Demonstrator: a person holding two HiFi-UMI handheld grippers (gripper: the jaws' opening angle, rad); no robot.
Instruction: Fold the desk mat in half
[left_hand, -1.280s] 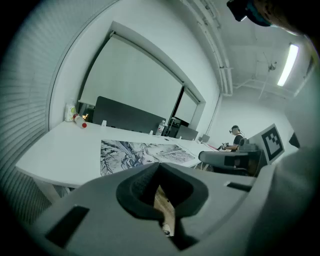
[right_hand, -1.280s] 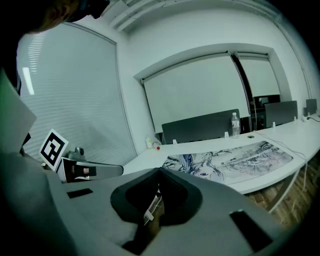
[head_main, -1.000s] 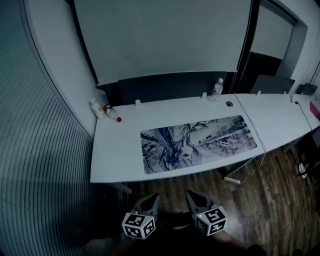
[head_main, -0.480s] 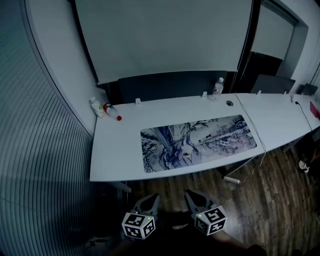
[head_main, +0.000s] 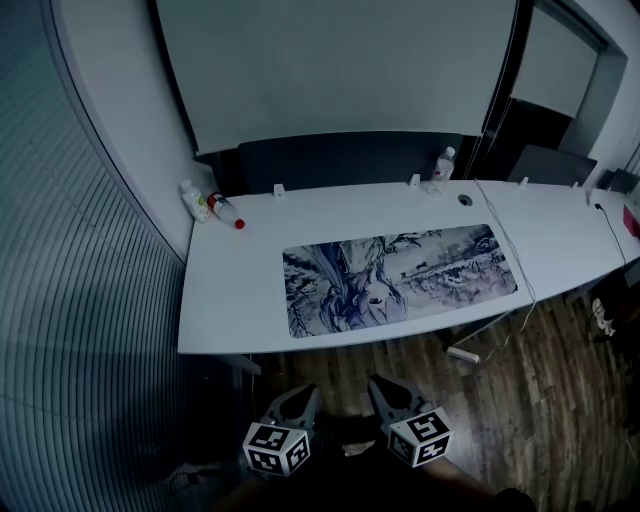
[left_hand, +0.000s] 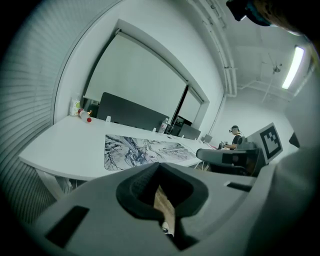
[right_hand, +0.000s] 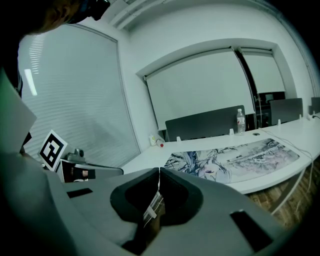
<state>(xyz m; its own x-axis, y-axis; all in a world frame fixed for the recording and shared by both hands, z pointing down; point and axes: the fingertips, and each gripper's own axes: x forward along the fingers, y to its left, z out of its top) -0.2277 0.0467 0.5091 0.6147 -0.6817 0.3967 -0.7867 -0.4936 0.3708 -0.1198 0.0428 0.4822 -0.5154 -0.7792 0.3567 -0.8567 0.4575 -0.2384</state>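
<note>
Head view: desk mat (head_main: 400, 275) lies flat, full length, on white table (head_main: 225, 300), long side near front edge. Fold not begun; I judge step in hand is approach. Left hand-held gripper (head_main: 303, 396) and right hand-held gripper (head_main: 381, 386) hang low over floor, well short of table. Both have jaws closed together, nothing between. Next move, as I read it: close in on table, open jaws, pinch corners of one short end, carry it over to opposite end.
</note>
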